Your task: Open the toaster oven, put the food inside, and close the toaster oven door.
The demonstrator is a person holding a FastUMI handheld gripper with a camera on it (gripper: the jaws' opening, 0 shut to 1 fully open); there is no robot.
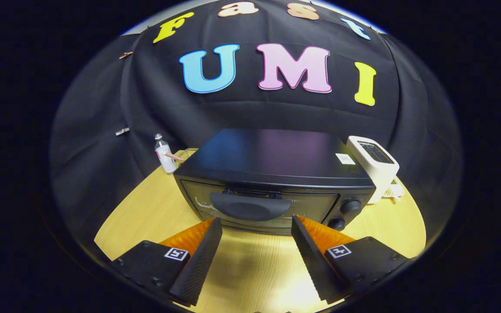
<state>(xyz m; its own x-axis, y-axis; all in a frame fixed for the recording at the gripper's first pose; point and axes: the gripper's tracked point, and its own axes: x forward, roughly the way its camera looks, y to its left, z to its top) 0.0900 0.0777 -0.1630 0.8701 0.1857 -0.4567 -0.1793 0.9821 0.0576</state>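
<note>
A black toaster oven [272, 161] stands on the wooden table [146, 213], just ahead of my fingers. Its glass door [198, 198] is shut, with a dark curved handle [250, 206] across the upper middle. Two round knobs [349, 206] sit at the door's right. My gripper [257, 224] is open, its fingertips spread a little below the handle and slightly in front of the door. Nothing lies between the fingers. I cannot make out any food.
A white slot toaster [374, 167] stands right beside the oven's right rear corner. A small bottle [165, 154] with a pale label stands at the oven's left rear. Black cloth hangs close behind the table.
</note>
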